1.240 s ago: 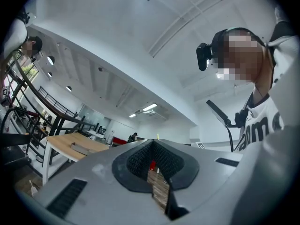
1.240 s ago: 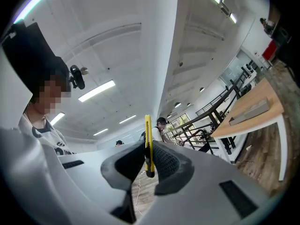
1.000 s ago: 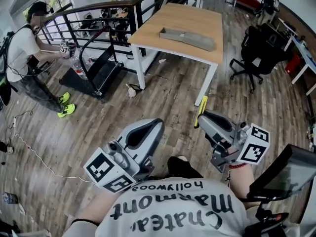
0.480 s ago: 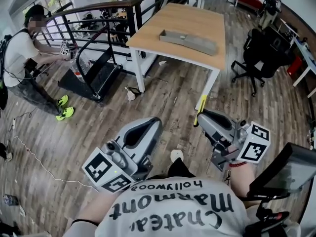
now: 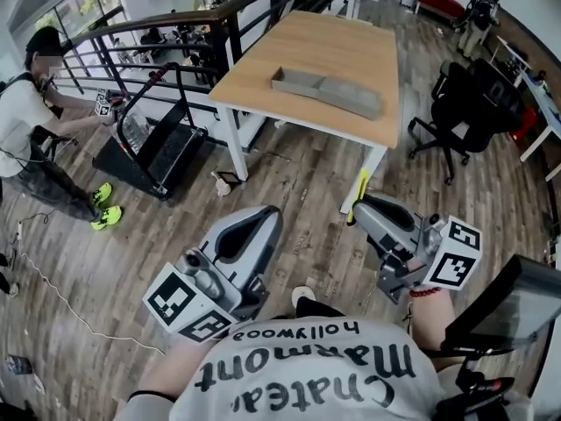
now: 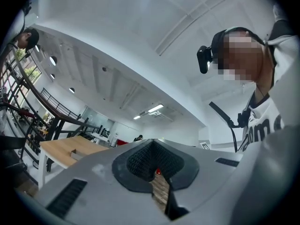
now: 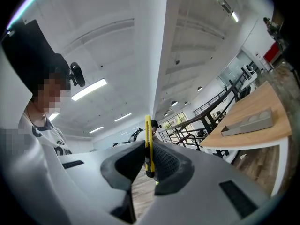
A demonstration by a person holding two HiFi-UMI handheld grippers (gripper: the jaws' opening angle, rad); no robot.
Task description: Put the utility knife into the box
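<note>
The grey box (image 5: 326,88) lies on the wooden table (image 5: 333,42) far ahead of me; both also show in the right gripper view, box (image 7: 248,122) on table (image 7: 255,134). My right gripper (image 5: 361,207) is shut on the yellow utility knife (image 5: 358,189), which sticks up from the jaws, held over the wood floor short of the table. In the right gripper view the knife (image 7: 148,139) stands upright between the dark pads. My left gripper (image 5: 266,215) hangs beside it at the left, shut and empty (image 6: 153,159).
A black office chair (image 5: 465,103) stands right of the table. A treadmill (image 5: 153,143) and a dark railing (image 5: 175,33) are at the left, with a person (image 5: 26,139) beyond them. A cable (image 5: 70,305) runs over the floor at the lower left. A dark screen (image 5: 517,310) is at my right.
The table and box have drawn nearer and shifted left in the head view. The person at the left has slid toward the frame's edge. Both grippers keep their hold and pose.
</note>
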